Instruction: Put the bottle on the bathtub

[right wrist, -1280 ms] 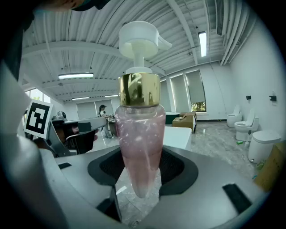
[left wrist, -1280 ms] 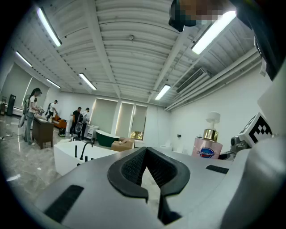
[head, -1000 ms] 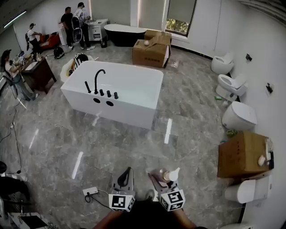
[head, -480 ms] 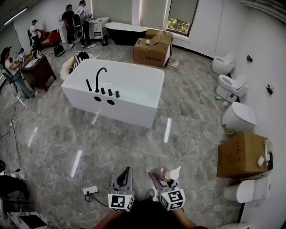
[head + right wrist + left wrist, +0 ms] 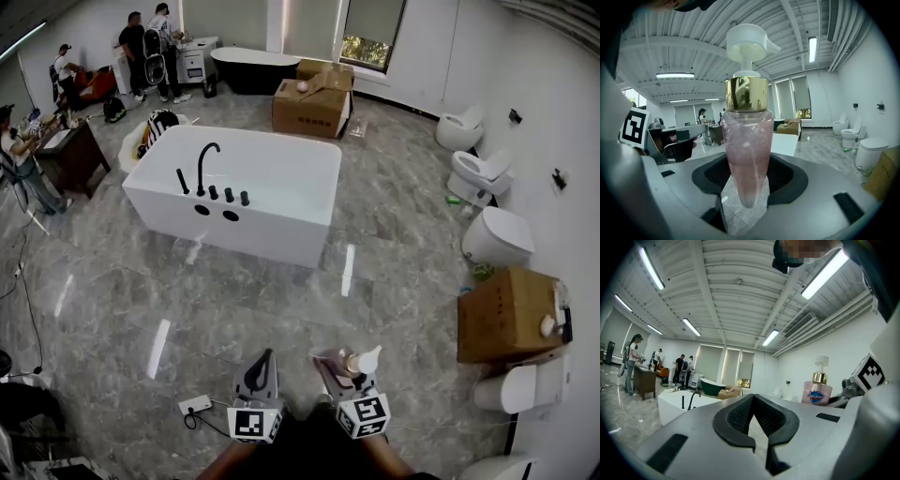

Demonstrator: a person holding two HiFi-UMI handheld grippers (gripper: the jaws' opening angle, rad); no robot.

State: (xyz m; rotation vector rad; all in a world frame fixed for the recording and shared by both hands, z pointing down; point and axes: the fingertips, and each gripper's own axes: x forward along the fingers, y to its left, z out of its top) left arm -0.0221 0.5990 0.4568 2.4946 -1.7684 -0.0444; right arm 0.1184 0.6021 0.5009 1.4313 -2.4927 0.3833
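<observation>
A pink pump bottle (image 5: 746,154) with a gold collar and a white pump stands upright between the jaws of my right gripper (image 5: 747,180), which is shut on it. In the head view the bottle (image 5: 356,362) and right gripper (image 5: 339,367) sit at the bottom centre, above the grey marble floor. My left gripper (image 5: 265,364) is beside it, shut with nothing in it; its pads meet in the left gripper view (image 5: 752,401), where the bottle (image 5: 816,392) shows at the right. The white bathtub (image 5: 281,178) stands well ahead in the middle of the room.
A black faucet (image 5: 206,164) and knobs sit on the tub's near rim. Cardboard boxes (image 5: 312,108) (image 5: 506,314), toilets (image 5: 497,234) along the right wall, a black tub (image 5: 248,70), a desk (image 5: 70,155) and people (image 5: 141,47) stand around. A power strip (image 5: 195,405) lies on the floor.
The head view has shifted slightly, so the tub and room sit a little more to the left. Both grippers stay in place, the right one still holding the bottle.
</observation>
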